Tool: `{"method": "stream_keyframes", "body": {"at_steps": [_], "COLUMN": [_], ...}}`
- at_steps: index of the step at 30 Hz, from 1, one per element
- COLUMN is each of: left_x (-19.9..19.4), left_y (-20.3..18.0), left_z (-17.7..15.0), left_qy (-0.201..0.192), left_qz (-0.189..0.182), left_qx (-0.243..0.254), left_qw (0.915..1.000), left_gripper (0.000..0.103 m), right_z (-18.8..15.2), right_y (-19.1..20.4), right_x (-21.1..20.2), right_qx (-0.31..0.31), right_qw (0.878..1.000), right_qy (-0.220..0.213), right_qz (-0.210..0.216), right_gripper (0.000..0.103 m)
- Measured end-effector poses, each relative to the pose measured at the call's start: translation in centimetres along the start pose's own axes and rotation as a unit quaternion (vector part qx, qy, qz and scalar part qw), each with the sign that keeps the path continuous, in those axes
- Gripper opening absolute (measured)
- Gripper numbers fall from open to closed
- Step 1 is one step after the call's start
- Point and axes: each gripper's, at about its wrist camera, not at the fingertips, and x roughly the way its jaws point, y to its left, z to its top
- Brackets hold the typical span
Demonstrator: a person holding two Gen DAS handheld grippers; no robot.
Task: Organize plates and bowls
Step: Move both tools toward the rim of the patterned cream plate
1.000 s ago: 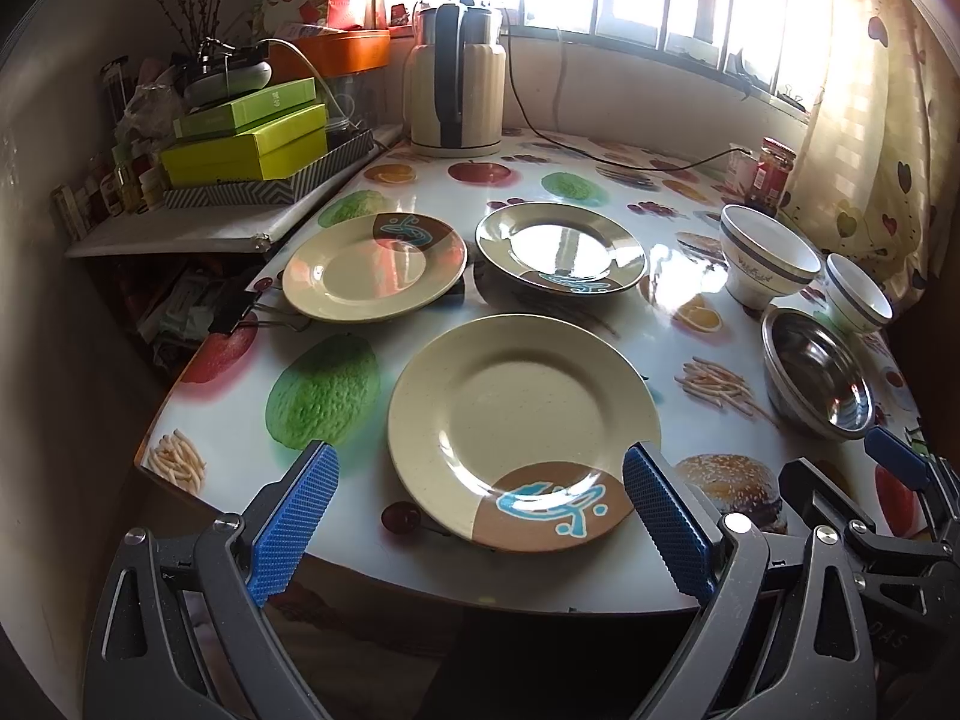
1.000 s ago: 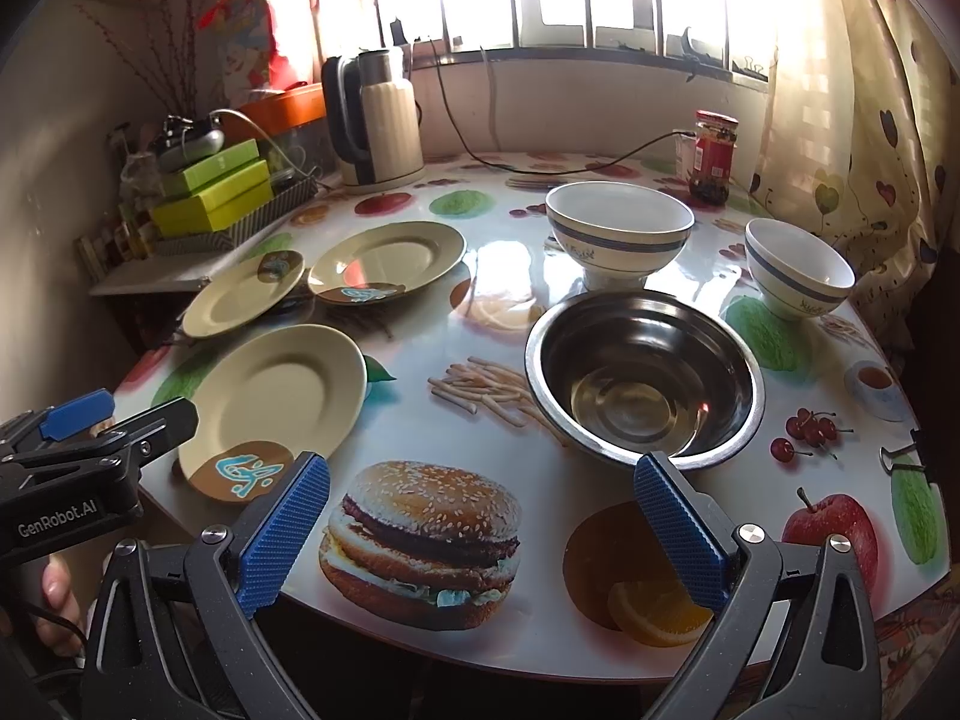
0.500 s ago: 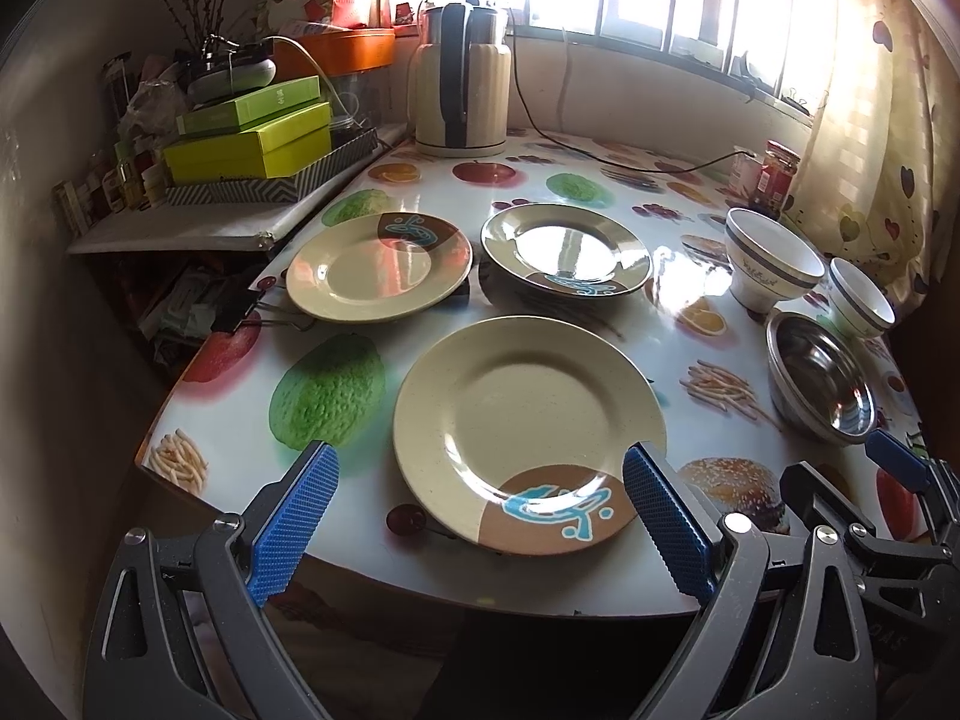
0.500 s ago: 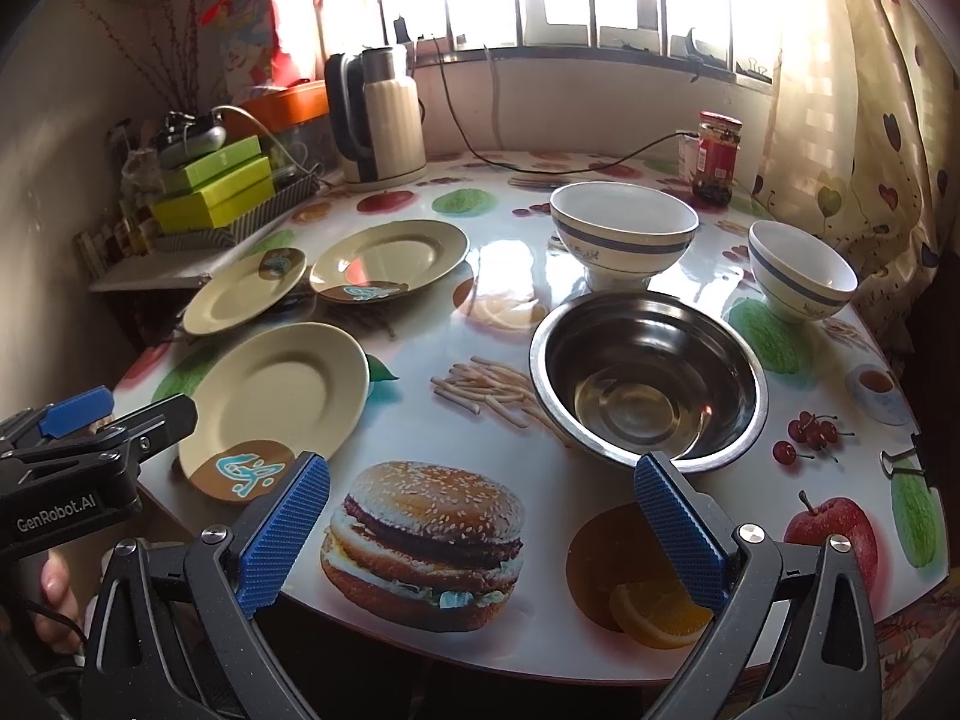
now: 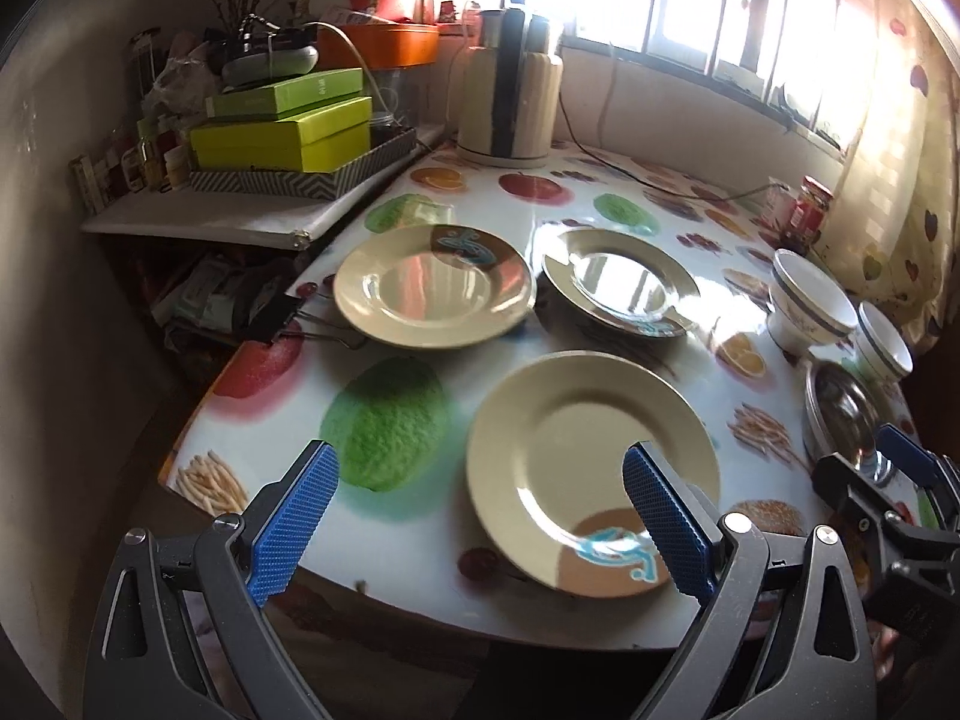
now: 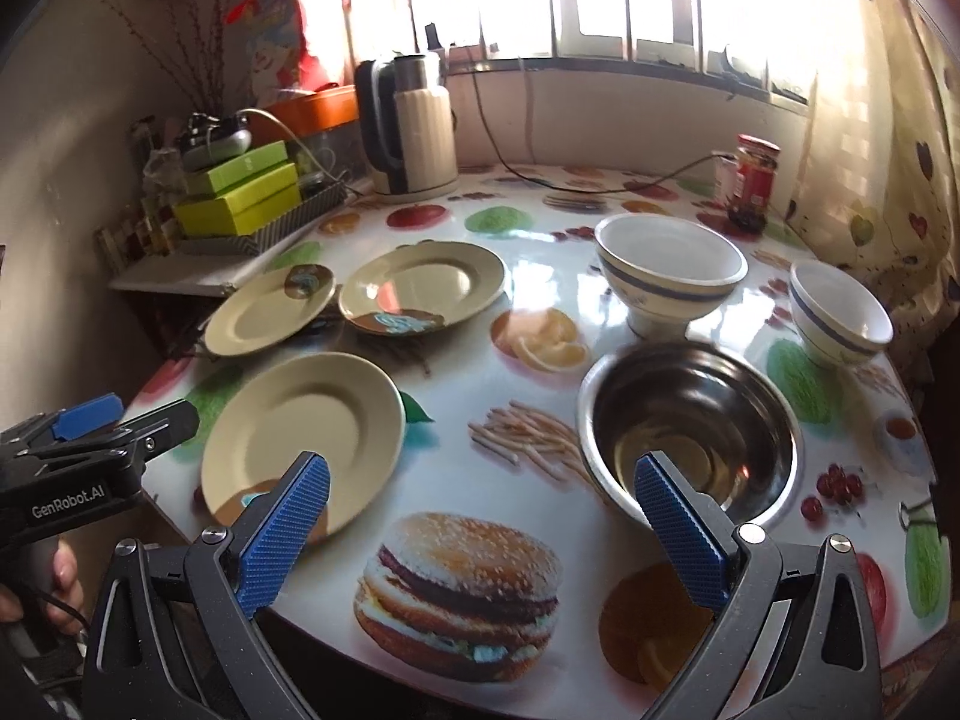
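Three cream plates lie on the table: a near plate (image 5: 576, 450) (image 6: 300, 432), a far-left plate (image 5: 432, 294) (image 6: 264, 312) and a far-middle plate (image 5: 624, 282) (image 6: 420, 288). A steel bowl (image 6: 690, 426) (image 5: 840, 414) sits at the right, with a large white bowl (image 6: 672, 264) (image 5: 804, 312) and a small white bowl (image 6: 840, 312) (image 5: 882, 348) behind it. My left gripper (image 5: 480, 522) is open and empty over the table's near edge, its right finger over the near plate. My right gripper (image 6: 480, 534) is open and empty above the near edge, between near plate and steel bowl.
A kettle (image 5: 510, 102) (image 6: 414, 126) with its cord stands at the back. Green boxes (image 5: 282, 126) sit on a side shelf at the left. A red jar (image 6: 753, 180) stands at the back right. A binder clip (image 5: 282, 318) grips the table's left edge.
Both grippers have moved forward toward the table and now stand over its near edge. The left view has swung left. Nothing on the table has moved.
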Motion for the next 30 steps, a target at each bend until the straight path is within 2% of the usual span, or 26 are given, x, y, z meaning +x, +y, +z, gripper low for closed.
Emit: {"method": "stream_keyframes", "body": {"at_steps": [3,5,7,10,11,13,15,19,21,26,30], "left_x": [0.3,0.6,0.9,1.5,1.8,2.2,2.7,4.1,4.9,6.9,8.8], "left_y": [2.2,3.6,4.9,6.6,7.1,8.1,8.8,10.1,10.5,11.1,11.6], "left_z": [1.2,2.2,2.9,4.0,4.3,4.9,5.4,6.7,7.4,8.2,8.2], "left_qy": [-0.006,-0.006,-0.007,-0.006,-0.001,0.004,0.006,0.017,0.021,0.032,0.052], "left_qz": [0.011,0.017,0.016,0.021,0.019,0.005,0.001,-0.011,-0.02,-0.024,-0.031], "left_qx": [-0.017,-0.029,-0.041,-0.054,-0.058,-0.074,-0.085,-0.103,-0.108,-0.12,-0.131], "left_qw": [0.9998,0.9994,0.999,0.9983,0.9981,0.9972,0.9963,0.9945,0.9937,0.9919,0.9896], "left_gripper": [0.095,0.088,0.086,0.08,0.074,0.071,0.069,0.064,0.062,0.057,0.046], "right_z": [1.7,2.9,4.2,6.3,7.0,8.2,9.4,11.7,12.9,15.0,16.1], "right_y": [0.6,1.1,1.7,2.9,3.2,3.9,4.6,5.8,6.2,7.1,7.6], "right_x": [0.7,1.1,1.7,3.3,3.8,4.7,5.5,7.5,8.9,12.6,16.1], "right_qx": [0.0,0.0,-0.006,-0.014,-0.018,-0.022,-0.027,-0.036,-0.042,-0.05,-0.054], "right_qw": [1.0,0.999,0.999,0.998,0.997,0.996,0.994,0.988,0.984,0.977,0.972], "right_qy": [-0.004,-0.014,-0.02,-0.013,-0.01,-0.007,-0.007,0.007,0.017,0.063,0.098], "right_qz": [0.026,0.038,0.048,0.068,0.079,0.085,0.106,0.148,0.172,0.197,0.208], "right_gripper": [0.103,0.103,0.103,0.103,0.103,0.102,0.093,0.088,0.082,0.073,0.056]}}
